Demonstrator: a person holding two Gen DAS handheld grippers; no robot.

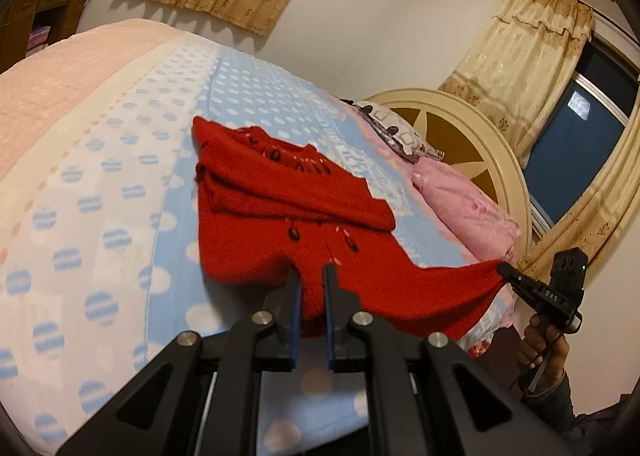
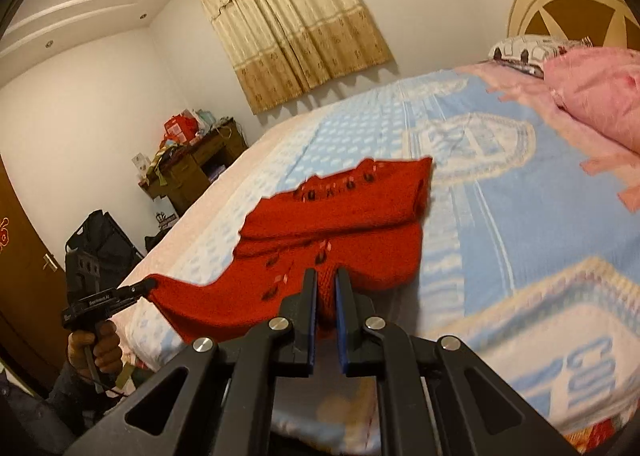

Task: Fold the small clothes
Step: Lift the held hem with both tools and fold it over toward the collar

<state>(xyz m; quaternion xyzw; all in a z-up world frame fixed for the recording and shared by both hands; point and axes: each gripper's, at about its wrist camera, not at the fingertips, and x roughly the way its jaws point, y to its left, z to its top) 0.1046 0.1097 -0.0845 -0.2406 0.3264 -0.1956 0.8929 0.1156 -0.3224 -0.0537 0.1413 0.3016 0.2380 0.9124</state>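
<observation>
**Left wrist and right wrist views: both grippers clamped on the red cardigan's near hem**

Left wrist view: left gripper (image 1: 311,276) sits at lower centre of the frame, jaws narrow, blue pads pinching a bunched fold of the red knit cardigan (image 1: 280,212). Cardigan lies on the blue polka-dot blanket (image 1: 120,216) in mid-frame, upper part already folded over itself, dark toggle buttons showing down the front. Its near hem is lifted and stretched toward the right edge of the frame, where the right gripper (image 1: 505,269) has the far corner pinched; the person's hand (image 1: 540,344) holds that handle at lower right.

Right wrist view: right gripper (image 2: 325,280) at lower centre, jaws narrow, closed on a red fold of the cardigan (image 2: 340,216). The hem runs to the left edge of the frame, to the left gripper (image 2: 150,283), which grips the corner there, held by the other hand (image 2: 96,348).

Pink pillow (image 1: 464,216) and round cream headboard (image 1: 480,144) sit at the right of the left wrist frame. Beige curtain (image 2: 296,16) hangs at upper centre of the right wrist frame, wooden cabinet (image 2: 196,164) at mid-left.
</observation>
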